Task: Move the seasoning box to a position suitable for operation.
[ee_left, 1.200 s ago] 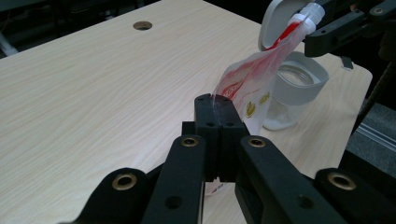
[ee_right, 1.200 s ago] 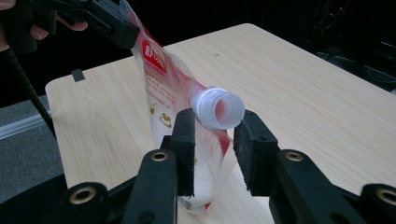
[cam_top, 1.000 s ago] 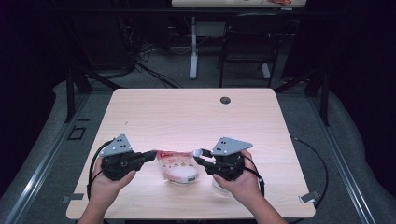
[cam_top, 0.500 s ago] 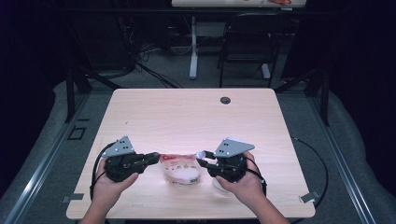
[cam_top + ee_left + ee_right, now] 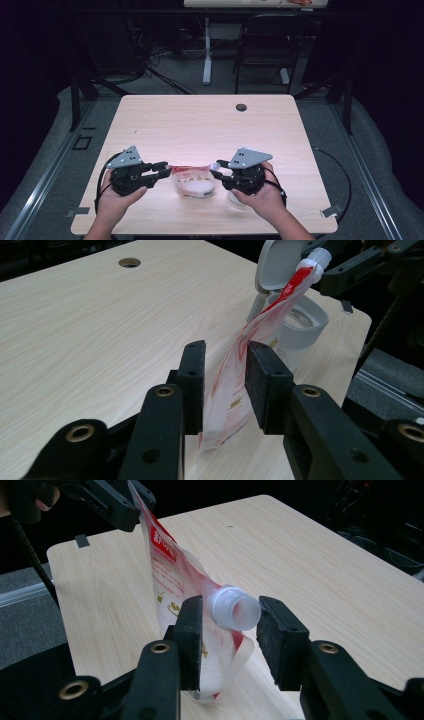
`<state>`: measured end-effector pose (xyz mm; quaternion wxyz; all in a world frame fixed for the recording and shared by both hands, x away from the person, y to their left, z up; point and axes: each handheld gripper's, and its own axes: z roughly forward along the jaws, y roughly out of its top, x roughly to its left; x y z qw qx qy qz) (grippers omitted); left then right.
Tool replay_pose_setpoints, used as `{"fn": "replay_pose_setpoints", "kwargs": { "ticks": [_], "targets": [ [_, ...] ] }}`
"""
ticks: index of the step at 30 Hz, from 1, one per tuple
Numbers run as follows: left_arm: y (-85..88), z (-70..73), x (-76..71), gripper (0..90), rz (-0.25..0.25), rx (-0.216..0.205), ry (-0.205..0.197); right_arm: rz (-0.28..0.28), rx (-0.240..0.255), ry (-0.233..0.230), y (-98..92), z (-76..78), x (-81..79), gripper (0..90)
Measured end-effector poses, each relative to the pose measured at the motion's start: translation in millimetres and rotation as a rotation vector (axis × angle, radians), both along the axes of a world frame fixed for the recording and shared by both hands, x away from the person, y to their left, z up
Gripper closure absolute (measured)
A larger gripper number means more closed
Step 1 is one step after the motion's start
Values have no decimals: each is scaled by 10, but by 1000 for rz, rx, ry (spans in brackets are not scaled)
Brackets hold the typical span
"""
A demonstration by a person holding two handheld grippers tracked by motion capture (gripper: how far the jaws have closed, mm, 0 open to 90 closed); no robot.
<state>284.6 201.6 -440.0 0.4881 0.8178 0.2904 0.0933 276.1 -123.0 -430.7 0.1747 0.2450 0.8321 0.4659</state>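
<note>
A red and white refill pouch (image 5: 192, 182) with a white spout (image 5: 235, 609) stands on the table between my two grippers. My left gripper (image 5: 165, 172) is at its left edge. In the left gripper view, that edge of the pouch (image 5: 227, 400) runs loosely between the pads of this gripper (image 5: 222, 370), whose jaws have just been opening. My right gripper (image 5: 216, 170) is at the spout end. Its jaws (image 5: 230, 625) have also just been opening and stand on either side of the spout with a little gap.
A clear jar with an open grey flip lid (image 5: 300, 325) stands just behind the pouch, under the right hand (image 5: 235, 196). The wooden table (image 5: 200, 125) has a cable hole (image 5: 241, 107) at the back. A chair and desk legs stand beyond it.
The left gripper's jaws have spread apart at the pouch's edge. Both hands have kept their place, and the pouch stays between them.
</note>
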Motion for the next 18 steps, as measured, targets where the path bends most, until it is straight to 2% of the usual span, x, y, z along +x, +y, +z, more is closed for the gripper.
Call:
{"fn": "replay_pose_setpoints", "kwargs": {
  "ticks": [7, 10, 18],
  "targets": [
    [23, 33, -9, 647, 1, -7, 3, 17, -20, -20, -15, 136, -17, 618],
    [46, 49, -13, 634, 7, 3, 1, 26, -25, -23, 1, 196, -5, 619],
    [119, 73, -2, 626, 20, -9, 5, 62, -61, -31, 126, 329, 53, 625]
  ]
}}
